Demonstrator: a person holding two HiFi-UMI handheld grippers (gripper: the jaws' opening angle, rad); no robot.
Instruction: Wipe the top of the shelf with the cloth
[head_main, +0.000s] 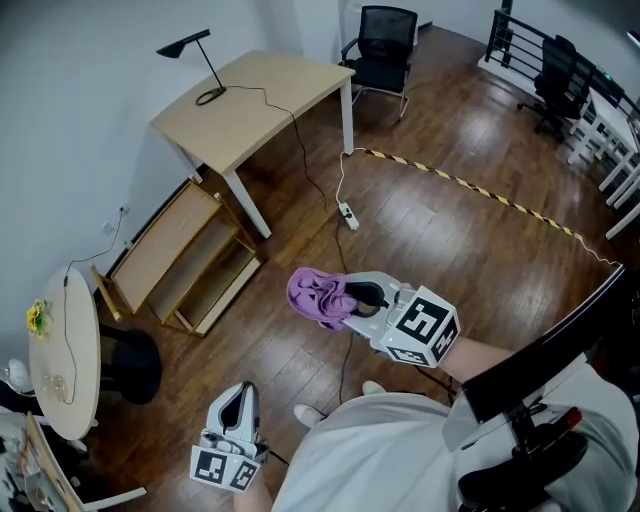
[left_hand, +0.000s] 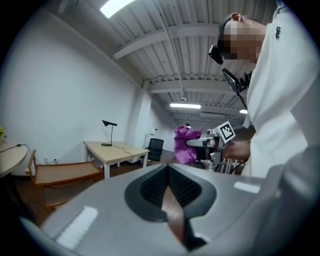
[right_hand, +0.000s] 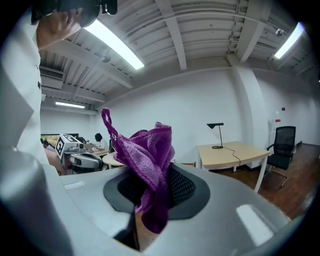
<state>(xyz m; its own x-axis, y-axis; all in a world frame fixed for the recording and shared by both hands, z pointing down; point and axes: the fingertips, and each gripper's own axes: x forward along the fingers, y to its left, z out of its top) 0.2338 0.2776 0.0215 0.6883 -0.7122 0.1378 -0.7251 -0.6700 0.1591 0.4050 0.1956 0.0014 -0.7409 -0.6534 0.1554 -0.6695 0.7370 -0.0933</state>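
Right tongs: jaws closed on the purple cloth. The right gripper view shows the cloth bunched up between the jaws, with a loose strand standing above them and a fold hanging below. The cloth is in the air over the wooden floor, touching nothing but the jaws.

Left tongs: jaws together, nothing between them. They are held low, to the left of the right tongs and nearer the person's body.

Shelf: low, wooden, against the wall, well apart from both tongs, ahead of them and to their left. Its top is bare.

Beyond the shelf stands a tabletop carrying a black lamp.

In the left gripper view the shelf sits left of the jaw line.
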